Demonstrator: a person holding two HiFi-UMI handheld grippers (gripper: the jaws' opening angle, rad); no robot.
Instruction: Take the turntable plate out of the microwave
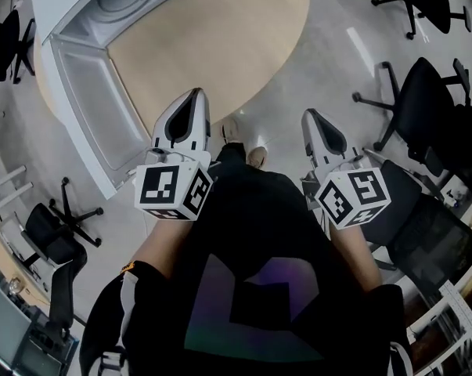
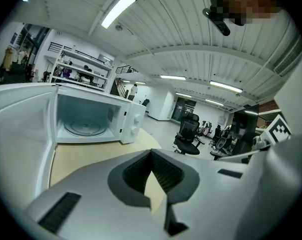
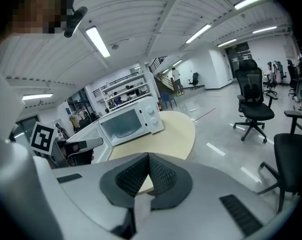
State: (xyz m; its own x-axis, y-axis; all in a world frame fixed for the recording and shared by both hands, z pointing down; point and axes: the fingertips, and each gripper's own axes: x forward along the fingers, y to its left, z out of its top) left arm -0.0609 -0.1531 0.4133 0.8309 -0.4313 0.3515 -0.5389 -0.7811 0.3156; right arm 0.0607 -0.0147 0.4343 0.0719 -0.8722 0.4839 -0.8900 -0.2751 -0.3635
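1. Turntable plate: lies flat on the floor of the microwave cavity. It is round and of clear glass, with a raised ring moulded into it.
2. Microwave: a white box standing on a table. Its door is swung wide open on the cavity's left side. The control panel, with two round knobs, is on the cavity's right side.
3. Table: a round top with a smooth, pale wood-tone finish, bare in front of the microwave.
4. Room: an open office with a glossy grey floor. Black wheeled office chairs stand well apart from the microwave. White shelving stands behind the microwave. Strip lights run along a ribbed white ceiling.
5. Left gripper: white shell with dark ribbed pads. The jaws are pressed together with nothing between them. It is tilted slightly downward toward the open cavity, well apart from the microwave. In the head view its tip is over the table edge near the open door.
6. Right gripper: same build. The jaws meet at the tip and are empty. It is over the floor beside the table, farther from the microwave than the left gripper.
7. Marker cubes sit at the rear of each gripper. Bare forearms extend forward from black sleeves behind them.
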